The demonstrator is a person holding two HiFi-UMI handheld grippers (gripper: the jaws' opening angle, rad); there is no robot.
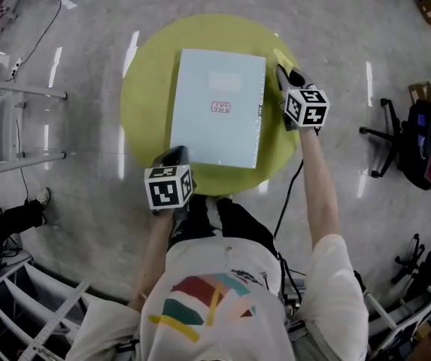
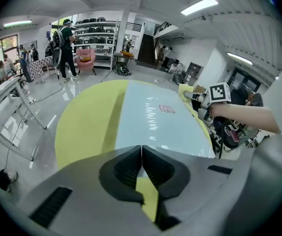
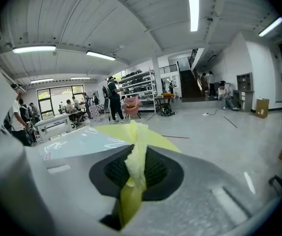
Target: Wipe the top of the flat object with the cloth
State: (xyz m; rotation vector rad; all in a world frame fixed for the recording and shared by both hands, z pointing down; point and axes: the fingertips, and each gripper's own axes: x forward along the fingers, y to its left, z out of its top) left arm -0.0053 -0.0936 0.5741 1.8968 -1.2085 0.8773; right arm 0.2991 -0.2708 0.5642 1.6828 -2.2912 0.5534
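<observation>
- Head view looks steeply down on a round yellow-green table [image 1: 146, 89] with a pale blue flat object [image 1: 219, 107] lying on it, a small red mark near its middle.
- The left gripper [image 1: 176, 154] is at the near left corner of the flat object, pointing steeply down at it.
- Left gripper view shows the left gripper [image 2: 141, 149] with its jaws pressed together and nothing between them; the tips sit over the near edge of the flat object [image 2: 155, 119], with the table [image 2: 84, 124] showing on the left.
- The right gripper [image 1: 282, 71] is at the far right edge of the flat object, with a pale yellow cloth [image 1: 281, 56] at its tip, over the table just beside that edge.
- Right gripper view shows the right gripper [image 3: 135, 157] closed on the cloth [image 3: 137, 136], which stands up bunched between the pads and hangs below them.
- From the left gripper view, the cloth [image 2: 184, 89] lies past the flat object's right side.
</observation>
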